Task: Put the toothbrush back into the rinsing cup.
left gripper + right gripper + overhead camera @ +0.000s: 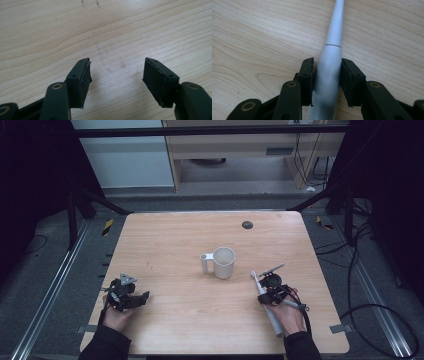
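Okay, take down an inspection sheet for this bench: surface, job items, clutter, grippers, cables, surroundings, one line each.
Surface: wooden table, faint scuffs, a dark round spot near the far edge.
Job items: white electric toothbrush lying flat at the near right, head pointing away from the person; white mug upright mid-table with a white tube standing against its left side.
Clutter: nothing seen.
Grippers: left gripper open, nothing between the jaws, at the near left. Right gripper has its pads against both sides of the toothbrush handle.
Cables: loose black cables on the floor to the right.
Surroundings: dark frame posts, grey floor, floor rails on both sides, pale cabinets behind.
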